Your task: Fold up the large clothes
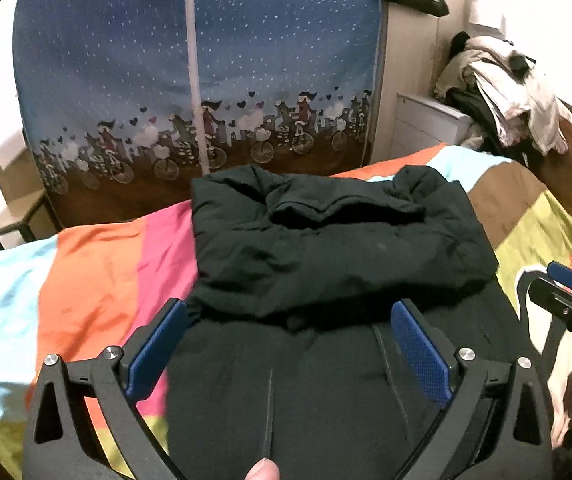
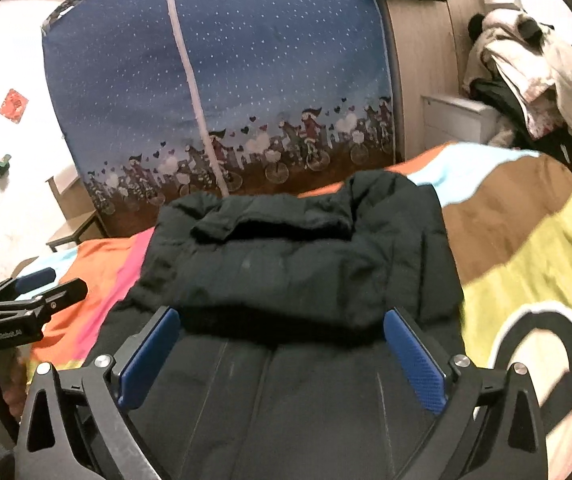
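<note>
Jacket point(image 1: 338, 248) lies folded over just ahead of left gripper point(image 1: 290, 344) and right gripper point(image 2: 281, 344), both spread wide, holding nothing.

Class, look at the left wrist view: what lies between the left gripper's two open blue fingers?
In the left wrist view, the dark jacket fills the gap between the left gripper's fingers, its lower panel under them; nothing else lies there.

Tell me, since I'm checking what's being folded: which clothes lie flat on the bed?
The dark padded jacket, spread on the striped multicoloured bedspread with its top folded over; the pale and dark clothes pile sits heaped beyond the bed.
</note>
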The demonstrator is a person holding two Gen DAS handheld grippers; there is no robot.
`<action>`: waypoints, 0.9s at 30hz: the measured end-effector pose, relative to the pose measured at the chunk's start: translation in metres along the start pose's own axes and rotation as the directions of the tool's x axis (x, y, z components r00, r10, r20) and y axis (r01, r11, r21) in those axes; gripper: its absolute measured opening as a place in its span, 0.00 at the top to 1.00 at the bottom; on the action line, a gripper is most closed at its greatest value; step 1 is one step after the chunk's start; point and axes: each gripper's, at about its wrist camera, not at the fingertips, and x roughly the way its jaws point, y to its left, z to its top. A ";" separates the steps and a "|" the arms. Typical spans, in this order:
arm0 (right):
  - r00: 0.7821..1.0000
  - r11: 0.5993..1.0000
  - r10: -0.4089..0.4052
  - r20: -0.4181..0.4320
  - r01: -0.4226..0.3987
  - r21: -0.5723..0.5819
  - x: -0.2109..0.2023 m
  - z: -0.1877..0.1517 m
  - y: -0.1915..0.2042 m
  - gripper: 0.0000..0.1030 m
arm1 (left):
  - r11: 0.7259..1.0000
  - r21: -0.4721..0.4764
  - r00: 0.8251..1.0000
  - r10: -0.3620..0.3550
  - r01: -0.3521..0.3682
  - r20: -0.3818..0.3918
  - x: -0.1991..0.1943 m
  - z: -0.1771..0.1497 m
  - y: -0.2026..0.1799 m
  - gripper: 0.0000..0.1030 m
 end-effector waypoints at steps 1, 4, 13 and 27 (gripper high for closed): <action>1.000 1.000 0.002 -0.011 -0.002 0.002 -0.006 -0.004 0.001 0.00 | 1.000 0.006 1.000 0.001 -0.001 0.004 -0.009 -0.005 -0.002 0.03; 0.999 1.000 0.004 -0.051 -0.005 -0.008 -0.031 -0.021 0.007 0.00 | 1.000 0.029 1.000 0.001 0.000 -0.003 -0.029 -0.024 -0.007 0.03; 0.993 0.994 0.000 -0.120 -0.013 -0.105 -0.081 -0.059 0.031 0.00 | 0.993 0.119 0.998 0.006 0.001 -0.063 -0.066 -0.085 -0.018 0.03; 0.932 0.943 -0.105 -0.348 -0.017 -0.332 -0.089 -0.114 0.054 0.00 | 0.960 0.256 0.978 -0.059 0.110 -0.199 -0.086 -0.145 -0.006 0.03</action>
